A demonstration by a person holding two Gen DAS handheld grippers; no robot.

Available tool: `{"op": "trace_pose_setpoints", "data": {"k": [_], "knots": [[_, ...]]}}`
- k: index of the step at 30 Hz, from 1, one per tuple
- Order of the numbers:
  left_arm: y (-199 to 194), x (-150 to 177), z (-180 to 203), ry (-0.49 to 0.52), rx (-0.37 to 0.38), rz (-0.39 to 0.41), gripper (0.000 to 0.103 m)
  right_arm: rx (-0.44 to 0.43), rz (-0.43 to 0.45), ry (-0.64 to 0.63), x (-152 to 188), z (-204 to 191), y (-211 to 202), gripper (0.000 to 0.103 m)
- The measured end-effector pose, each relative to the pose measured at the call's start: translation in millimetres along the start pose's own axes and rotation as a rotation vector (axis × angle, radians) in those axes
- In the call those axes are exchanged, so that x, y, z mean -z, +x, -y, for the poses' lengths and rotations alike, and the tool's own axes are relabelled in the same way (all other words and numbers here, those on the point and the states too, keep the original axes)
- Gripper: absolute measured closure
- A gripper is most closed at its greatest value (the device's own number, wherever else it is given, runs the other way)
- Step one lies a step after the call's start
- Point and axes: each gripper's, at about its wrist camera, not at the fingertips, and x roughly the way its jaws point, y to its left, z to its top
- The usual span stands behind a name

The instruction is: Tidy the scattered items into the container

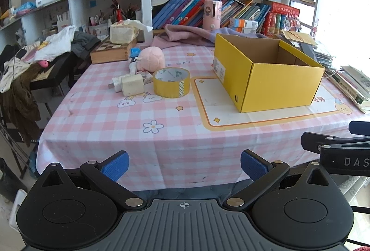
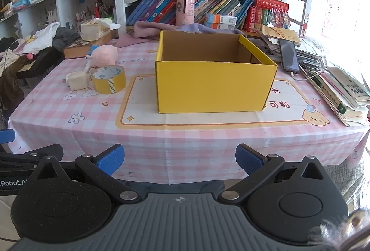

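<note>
An open yellow cardboard box (image 1: 275,84) (image 2: 215,86) stands on the pink checked tablecloth, and the part of its inside that shows is bare. Left of it lie a roll of yellow tape (image 1: 171,82) (image 2: 109,79), a cream charger block (image 1: 132,85) (image 2: 77,80), a pink plush toy (image 1: 151,58) (image 2: 104,54) and a small blue item (image 1: 134,51). My left gripper (image 1: 183,164) hangs open before the table's front edge, holding nothing. My right gripper (image 2: 179,159) is open too, facing the box from the front edge.
A wooden chess box (image 1: 111,49) with a tissue pack sits at the back left. Pink cloth (image 1: 185,34) lies behind the yellow box. Stacked books and a phone (image 2: 289,55) crowd the right side. Shelves of books rise behind; a chair with clothes (image 1: 34,58) stands left.
</note>
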Motion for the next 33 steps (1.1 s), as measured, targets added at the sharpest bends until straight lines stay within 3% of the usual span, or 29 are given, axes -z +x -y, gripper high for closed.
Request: {"op": "trace_pose_setpoints", "data": {"k": [19, 33], "knots": [[-5.1, 9.5, -41.2, -0.089, -0.032, -0.022, 0.0, -0.093, -0.012, -0.072, -8.5, -43.3, 5.2, 0.001], [-4.7, 7.9, -66.8, -0.153, -0.099, -0.012, 0.001, -0.196, 0.009, -0.123, -23.4, -69.6, 23.2, 0.002]]}}
